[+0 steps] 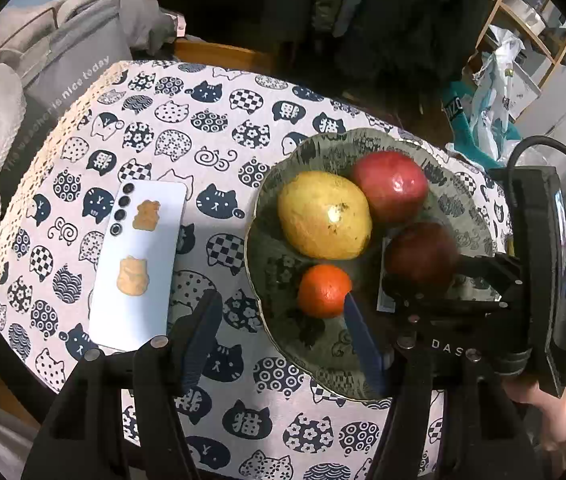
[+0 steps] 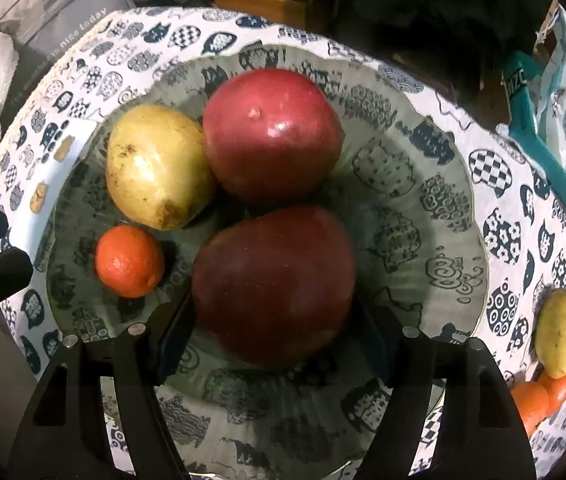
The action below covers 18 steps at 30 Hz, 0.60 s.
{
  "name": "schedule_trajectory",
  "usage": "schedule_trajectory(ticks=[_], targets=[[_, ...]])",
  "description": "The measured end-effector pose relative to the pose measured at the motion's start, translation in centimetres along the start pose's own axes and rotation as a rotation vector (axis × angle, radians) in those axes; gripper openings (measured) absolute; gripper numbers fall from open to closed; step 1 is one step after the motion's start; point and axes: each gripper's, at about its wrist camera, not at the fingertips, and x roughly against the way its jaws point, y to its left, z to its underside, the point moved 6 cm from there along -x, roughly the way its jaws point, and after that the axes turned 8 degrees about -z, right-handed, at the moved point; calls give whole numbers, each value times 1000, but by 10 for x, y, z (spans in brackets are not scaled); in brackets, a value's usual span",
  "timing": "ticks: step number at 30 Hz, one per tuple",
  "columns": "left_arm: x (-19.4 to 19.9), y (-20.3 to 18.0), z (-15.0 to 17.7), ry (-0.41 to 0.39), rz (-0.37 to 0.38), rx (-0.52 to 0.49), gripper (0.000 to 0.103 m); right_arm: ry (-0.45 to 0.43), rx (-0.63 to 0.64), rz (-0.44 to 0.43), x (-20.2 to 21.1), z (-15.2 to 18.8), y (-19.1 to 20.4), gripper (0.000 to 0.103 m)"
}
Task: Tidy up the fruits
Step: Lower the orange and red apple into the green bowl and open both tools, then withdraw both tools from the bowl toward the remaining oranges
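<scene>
The right gripper [image 2: 273,344] stood partly open around the dark red apple [image 2: 273,284], one finger on each side of the fruit. Whether the pads pressed on the apple could not be told from either view. The apple sat in the glass plate [image 2: 435,216], in its near half.

The left gripper [image 1: 279,336] stood partly open with nothing between its fingers. Its right fingertip [image 1: 353,312] lay over the plate's rim just beside the small orange [image 1: 324,290]; contact could not be confirmed. Its left finger hung over the patterned cloth on the surface [image 1: 219,128].

Within the plate, the orange lay at the near left, matt and dimpled. Beyond it lay a yellow pear [image 1: 324,215], speckled with brown marks, touching a bright red apple [image 1: 389,186] with a glossy skin. The bright apple touched the dark one as well.

On the surface left of the plate lay a white phone [image 1: 139,264], face down. At the right edge of the surface, well apart from the plate, lay a second yellow pear [image 2: 562,332] against further orange fruit [image 2: 539,400].
</scene>
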Motion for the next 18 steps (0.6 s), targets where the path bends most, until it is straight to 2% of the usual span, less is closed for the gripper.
schedule_trajectory(ticks=[9, 18], targets=[[20, 1, -6, -36, 22, 17, 65, -130, 9, -44, 50, -19, 9, 78], [62, -9, -14, -115, 63, 7, 65, -285, -37, -33, 120, -26, -1, 78]])
